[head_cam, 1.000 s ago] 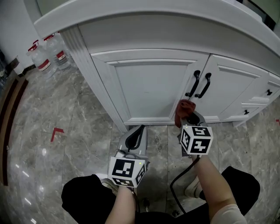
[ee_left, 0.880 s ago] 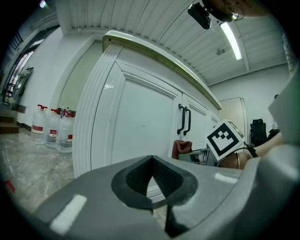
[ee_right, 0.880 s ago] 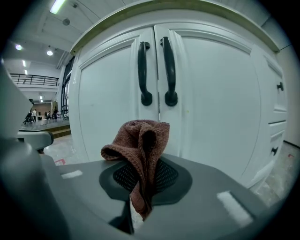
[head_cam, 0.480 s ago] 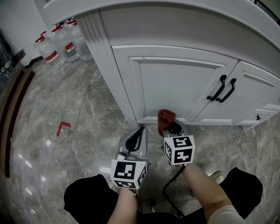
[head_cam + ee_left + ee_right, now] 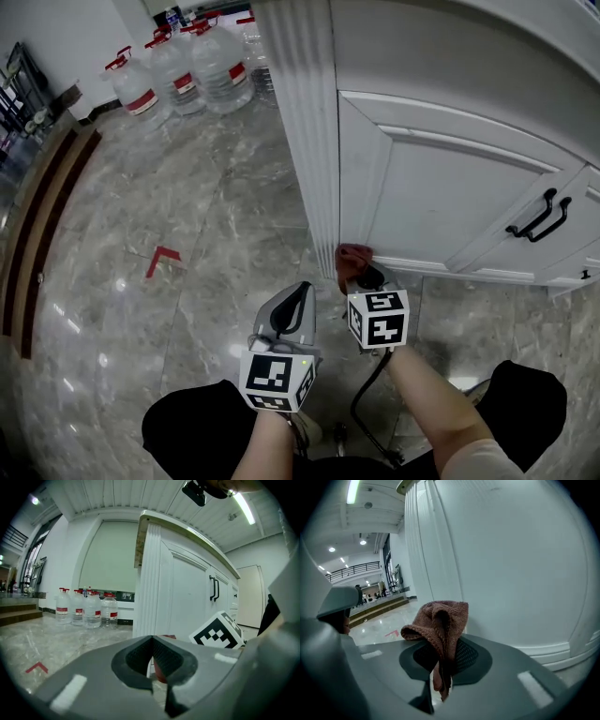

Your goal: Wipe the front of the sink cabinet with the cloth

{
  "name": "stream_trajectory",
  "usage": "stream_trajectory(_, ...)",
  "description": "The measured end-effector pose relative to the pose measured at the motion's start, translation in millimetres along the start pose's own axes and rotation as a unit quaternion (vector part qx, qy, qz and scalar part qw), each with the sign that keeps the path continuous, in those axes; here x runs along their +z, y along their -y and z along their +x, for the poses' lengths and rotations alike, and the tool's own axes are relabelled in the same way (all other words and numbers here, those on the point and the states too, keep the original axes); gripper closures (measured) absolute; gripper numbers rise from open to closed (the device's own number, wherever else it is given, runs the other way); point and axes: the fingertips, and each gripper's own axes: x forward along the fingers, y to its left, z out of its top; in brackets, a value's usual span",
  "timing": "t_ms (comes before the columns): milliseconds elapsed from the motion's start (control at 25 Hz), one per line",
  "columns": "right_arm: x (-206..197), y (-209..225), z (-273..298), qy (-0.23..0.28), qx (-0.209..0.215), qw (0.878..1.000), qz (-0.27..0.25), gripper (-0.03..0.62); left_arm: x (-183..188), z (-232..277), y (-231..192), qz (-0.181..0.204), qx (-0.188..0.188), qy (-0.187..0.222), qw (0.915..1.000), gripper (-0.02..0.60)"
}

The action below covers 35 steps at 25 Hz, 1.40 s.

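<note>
**Cloth at the cabinet's lower left corner, wiped share not readable**

The right gripper (image 5: 367, 277) has its jaws clamped on a bunched reddish-brown knitted cloth (image 5: 352, 257). The cloth stands up out of the pads and hangs a short tail below them in the right gripper view (image 5: 440, 620). It sits low on the sink cabinet (image 5: 441, 103), at the bottom left corner of the front, where the door (image 5: 450, 202) meets the fluted corner post (image 5: 305, 112).

The left gripper (image 5: 292, 302) is held back over the floor (image 5: 187, 234), jaws pressed together with nothing between them.

By its place, the wipe looks to be at the lower left end of the front. No streak, wet patch or dirt shows on the white paint, so how much is done or left cannot be judged.

The cloth's far face is hidden, so contact with the panel is likely but not certain. The cabinet's right side runs out of the head view past the black handles (image 5: 539, 217), and its top edge is cut off too. No sink shows
</note>
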Motion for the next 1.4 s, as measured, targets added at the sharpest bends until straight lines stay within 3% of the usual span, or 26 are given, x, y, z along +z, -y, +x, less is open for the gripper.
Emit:
stream_trajectory(200, -9.0, -5.2, 19.3, -0.009, 0.0, 1.0, 0.002, 0.516, -2.5, 2.4, -14.5, -0.012, 0.0, 0.001, 0.9999, 0.58)
stream_trajectory(480, -14.5, 18.4, 5.9, -0.009, -0.02, 1.0, 0.004, 0.514, 2.9, 13.3, 2.7, -0.022, -0.027, 0.007, 0.9994, 0.58)
stream_trajectory(720, -15.5, 66.0, -24.3, 0.0, -0.063, 0.998, 0.028, 0.516, 17.8, 24.4, 42.5, -0.012, -0.069, 0.021, 0.9974, 0.58)
stream_trajectory(1160, -17.3, 168.0, -99.7, 0.015, -0.147, 0.988, 0.044, 0.516, -4.7, 54.6, 96.0, -0.011, -0.095, -0.009, 0.9954, 0.58)
stream_trajectory(1400, -20.0, 196.5, -132.1, 0.027, -0.164, 0.985, 0.052, 0.516, -3.7, 60.4, 133.6, 0.009, -0.112, -0.013, 0.9936, 0.58)
